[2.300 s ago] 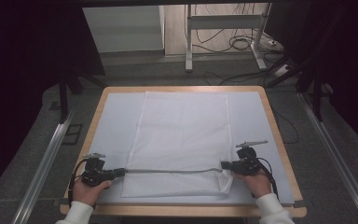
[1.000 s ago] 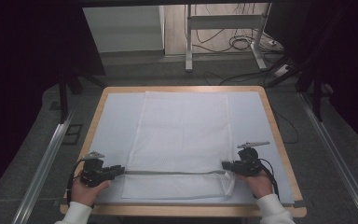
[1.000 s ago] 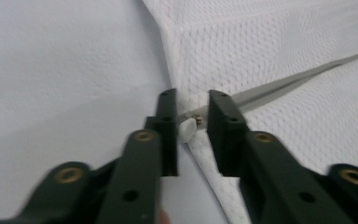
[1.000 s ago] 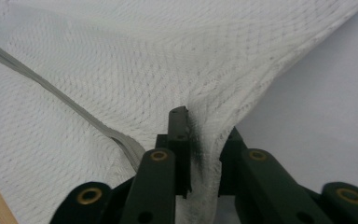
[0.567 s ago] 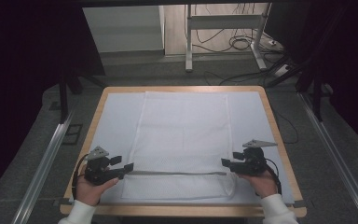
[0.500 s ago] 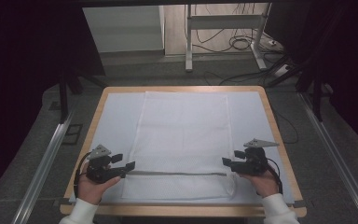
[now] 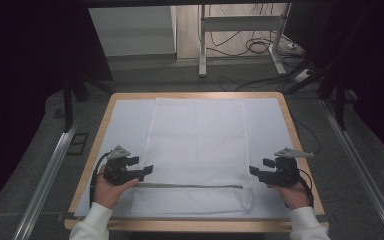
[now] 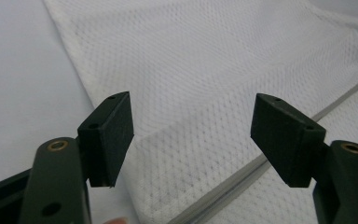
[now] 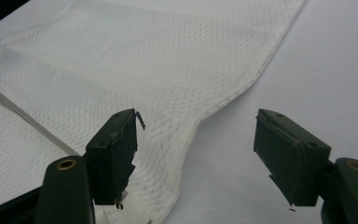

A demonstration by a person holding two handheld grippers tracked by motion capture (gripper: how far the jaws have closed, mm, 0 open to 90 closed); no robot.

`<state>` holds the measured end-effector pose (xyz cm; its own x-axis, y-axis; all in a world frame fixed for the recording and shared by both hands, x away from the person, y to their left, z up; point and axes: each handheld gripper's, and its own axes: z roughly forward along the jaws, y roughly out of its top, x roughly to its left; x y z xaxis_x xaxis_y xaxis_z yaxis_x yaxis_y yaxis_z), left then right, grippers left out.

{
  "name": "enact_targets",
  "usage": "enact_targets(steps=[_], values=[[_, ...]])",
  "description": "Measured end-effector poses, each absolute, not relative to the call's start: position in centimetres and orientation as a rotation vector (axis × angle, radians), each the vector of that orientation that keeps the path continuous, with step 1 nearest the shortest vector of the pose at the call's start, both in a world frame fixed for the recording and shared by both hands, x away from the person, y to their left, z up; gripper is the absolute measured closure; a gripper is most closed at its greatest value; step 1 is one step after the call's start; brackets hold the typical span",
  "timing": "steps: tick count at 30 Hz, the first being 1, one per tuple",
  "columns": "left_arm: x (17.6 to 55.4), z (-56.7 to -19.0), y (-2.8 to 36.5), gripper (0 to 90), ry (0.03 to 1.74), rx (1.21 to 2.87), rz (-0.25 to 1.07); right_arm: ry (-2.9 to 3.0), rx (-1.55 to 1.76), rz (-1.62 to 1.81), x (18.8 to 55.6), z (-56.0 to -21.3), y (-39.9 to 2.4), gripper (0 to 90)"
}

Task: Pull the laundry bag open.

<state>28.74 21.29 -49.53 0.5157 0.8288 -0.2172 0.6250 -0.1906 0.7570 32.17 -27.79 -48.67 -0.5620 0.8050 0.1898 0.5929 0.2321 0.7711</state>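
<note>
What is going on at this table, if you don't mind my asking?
A person holds a two-jaw gripper in each hand over a white mesh cloth spread flat on the table. The left gripper sits at the cloth's near left edge, the right gripper just off its near right edge. Both have just been opening their jaws, which stand wide with nothing pinched, so the cloth lies released.

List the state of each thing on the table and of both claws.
Mesh bag: lying flat, spread out, near edge folded over, held by nothing.
Zipper: closed, as far as can be seen, running straight across.
Left claw: open, just released, nothing pressed between its jaws.
Right claw: open, just released, above the bag's corner.
</note>
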Motion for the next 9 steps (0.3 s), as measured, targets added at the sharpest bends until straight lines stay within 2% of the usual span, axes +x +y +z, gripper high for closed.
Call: enact_targets(steps=[9], values=[[28.52, -49.58, 21.52, 25.4, 1.194, 1.906, 0.3, 2.26, 1.291, 1.243, 32.11, -48.62, -27.34, 27.6]])
